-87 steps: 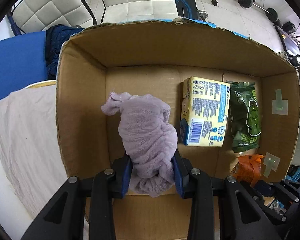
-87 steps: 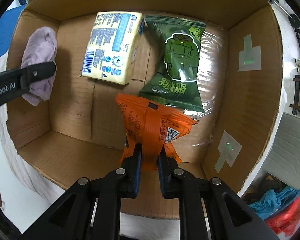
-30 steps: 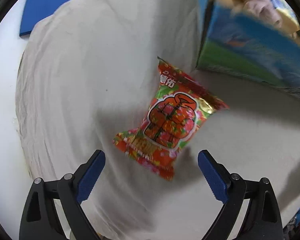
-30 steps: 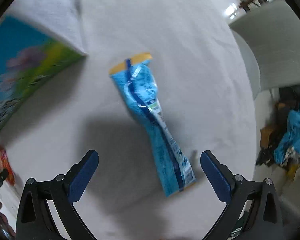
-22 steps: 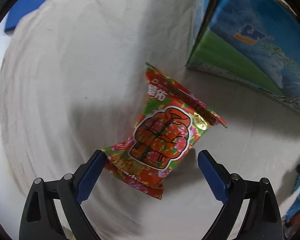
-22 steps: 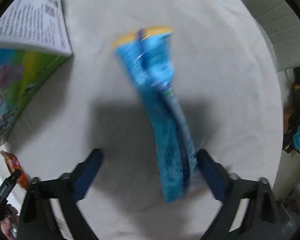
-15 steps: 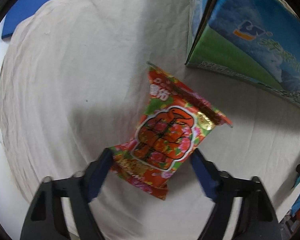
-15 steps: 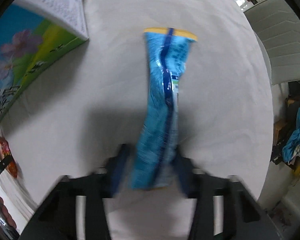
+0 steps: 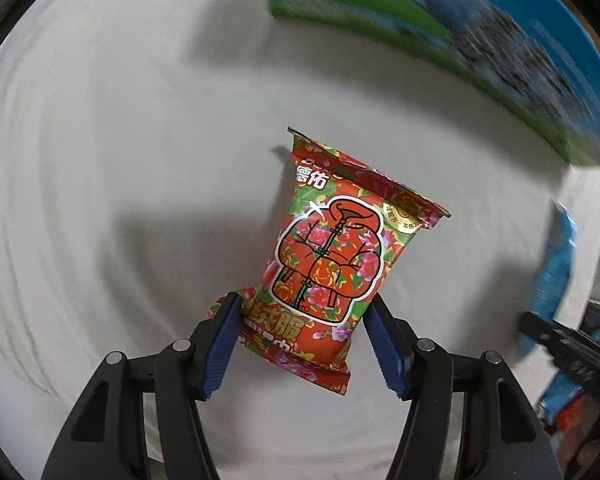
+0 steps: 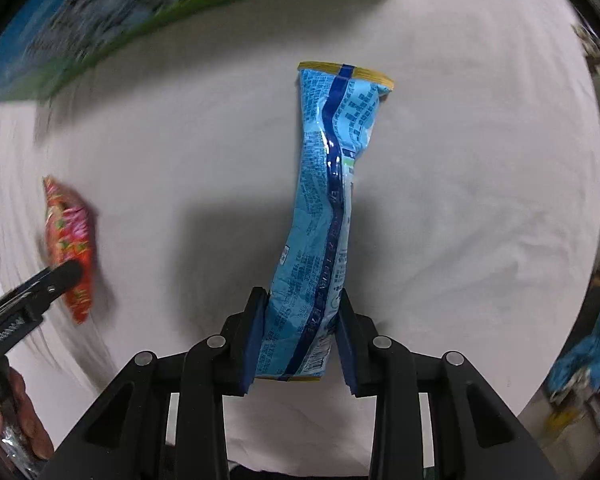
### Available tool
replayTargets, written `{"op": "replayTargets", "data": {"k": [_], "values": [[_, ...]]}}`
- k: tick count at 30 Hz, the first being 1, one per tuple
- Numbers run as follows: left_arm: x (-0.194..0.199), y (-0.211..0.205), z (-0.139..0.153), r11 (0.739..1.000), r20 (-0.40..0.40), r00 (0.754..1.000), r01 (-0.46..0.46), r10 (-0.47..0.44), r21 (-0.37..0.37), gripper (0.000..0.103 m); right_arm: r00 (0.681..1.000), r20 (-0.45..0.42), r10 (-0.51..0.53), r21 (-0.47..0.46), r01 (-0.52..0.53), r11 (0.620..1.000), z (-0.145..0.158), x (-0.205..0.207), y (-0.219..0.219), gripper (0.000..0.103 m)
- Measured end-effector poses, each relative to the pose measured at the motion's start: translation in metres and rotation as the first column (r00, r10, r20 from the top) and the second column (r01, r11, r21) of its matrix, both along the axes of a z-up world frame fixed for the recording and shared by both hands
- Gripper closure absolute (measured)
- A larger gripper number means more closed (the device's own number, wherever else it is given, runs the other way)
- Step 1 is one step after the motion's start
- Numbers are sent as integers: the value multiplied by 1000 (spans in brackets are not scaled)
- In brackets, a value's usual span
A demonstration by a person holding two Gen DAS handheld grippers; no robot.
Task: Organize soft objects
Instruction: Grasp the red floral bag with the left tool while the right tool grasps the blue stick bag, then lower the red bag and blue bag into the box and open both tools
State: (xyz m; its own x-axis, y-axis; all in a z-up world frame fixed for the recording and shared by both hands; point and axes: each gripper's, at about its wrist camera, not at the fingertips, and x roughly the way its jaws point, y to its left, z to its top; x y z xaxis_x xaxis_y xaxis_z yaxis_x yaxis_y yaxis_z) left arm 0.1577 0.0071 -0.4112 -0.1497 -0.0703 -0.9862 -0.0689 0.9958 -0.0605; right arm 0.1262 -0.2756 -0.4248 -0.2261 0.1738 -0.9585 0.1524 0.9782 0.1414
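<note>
My left gripper [image 9: 302, 340] is shut on the lower end of a red floral packet [image 9: 334, 256] and holds it over the white cloth [image 9: 120, 160]. My right gripper [image 10: 300, 340] is shut on the lower end of a long blue packet [image 10: 326, 208], which stands up from the jaws. The red floral packet also shows at the left of the right wrist view [image 10: 70, 240], with the left gripper's fingers [image 10: 58, 276] on it. The blue packet shows blurred at the right edge of the left wrist view [image 9: 554, 276].
The cardboard box's printed blue and green outer wall [image 9: 440, 20] is at the top right of the left wrist view and at the top left of the right wrist view [image 10: 140, 8]. The white cloth [image 10: 480, 160] covers the table. Clutter [image 10: 580, 360] lies beyond the table's right edge.
Both grippers left the purple cloth and the orange packet in the box, moved out over the cloth, and closed from wide open onto the red floral packet and the blue packet.
</note>
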Motion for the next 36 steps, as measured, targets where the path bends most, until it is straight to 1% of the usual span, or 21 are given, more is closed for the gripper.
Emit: {"op": "replayTargets", "data": {"k": [2, 4, 6, 7, 11, 12, 13, 14, 15, 16, 17, 18, 21, 22, 26, 32, 34, 36], "values": [[-6, -11, -6, 1000, -13, 1000, 19, -19, 18, 43, 1000, -6, 4, 22, -4, 1000, -6, -5, 1, 66], [-6, -18, -9, 998, -10, 999, 41, -40, 45, 43, 1000, -11, -29, 34, 29, 999, -7, -4, -8, 63], [-4, -26, -11, 994, -29, 996, 81, -80, 68, 42, 997, -1, -73, 34, 73, 997, -6, -6, -15, 55], [3, -36, -12, 993, -31, 995, 92, -90, 73, 42, 996, 10, -91, 34, 90, 995, -4, -7, -19, 48], [12, -45, -19, 990, -46, 992, 119, -115, 82, 40, 990, 19, -141, 35, 141, 989, -4, -6, -21, 48], [17, -47, -22, 989, -47, 992, 122, -118, 85, 40, 989, 22, -149, 34, 148, 988, -5, 2, -22, 48], [28, -49, -16, 988, -44, 991, 127, -123, 90, 40, 988, 27, -152, 28, 151, 988, -1, 8, -28, 50], [30, -52, -16, 987, -34, 991, 132, -129, 95, 40, 988, 33, -151, 13, 151, 989, -2, 7, -27, 61], [30, -56, -16, 985, -27, 990, 138, -136, 100, 41, 989, 35, -147, -8, 147, 989, -1, 8, -24, 70], [27, -63, -13, 985, -15, 990, 138, -137, 104, 42, 990, 32, -138, -30, 139, 990, -2, 7, -21, 74], [26, -44, -14, 985, -7, 991, 136, -136, 105, 43, 991, 38, -131, -43, 133, 990, -1, 6, -18, 78], [25, -44, -13, 986, -3, 992, 128, -128, 106, 43, 991, 39, -124, -43, 126, 991, -1, 4, -15, 79], [11, -37, 4, 990, 22, 994, 103, -106, 93, 46, 995, 44, -89, -50, 91, 995, 1, 0, -2, 87], [9, -35, 8, 992, 27, 995, 97, -100, 86, 46, 996, 47, -79, -50, 82, 995, 2, -3, 12, 91], [2, -36, 24, 994, 54, 995, 85, -88, 66, 48, 996, 68, -51, -27, 53, 998, 17, -10, 22, 91], [-3, -47, 64, 995, 126, 987, 94, -95, 18, 51, 992, 126, -26, 17, 24, 1000, 53, -22, 28, 92], [-3, -52, 78, 994, 144, 983, 112, -111, 4, 51, 989, 147, -5, 11, 3, 1000, 65, -20, 36, 92], [-3, -56, 79, 992, 150, 981, 127, -127, 7, 51, 989, 147, 2, 16, -5, 1000, 68, -19, 40, 92]]}}
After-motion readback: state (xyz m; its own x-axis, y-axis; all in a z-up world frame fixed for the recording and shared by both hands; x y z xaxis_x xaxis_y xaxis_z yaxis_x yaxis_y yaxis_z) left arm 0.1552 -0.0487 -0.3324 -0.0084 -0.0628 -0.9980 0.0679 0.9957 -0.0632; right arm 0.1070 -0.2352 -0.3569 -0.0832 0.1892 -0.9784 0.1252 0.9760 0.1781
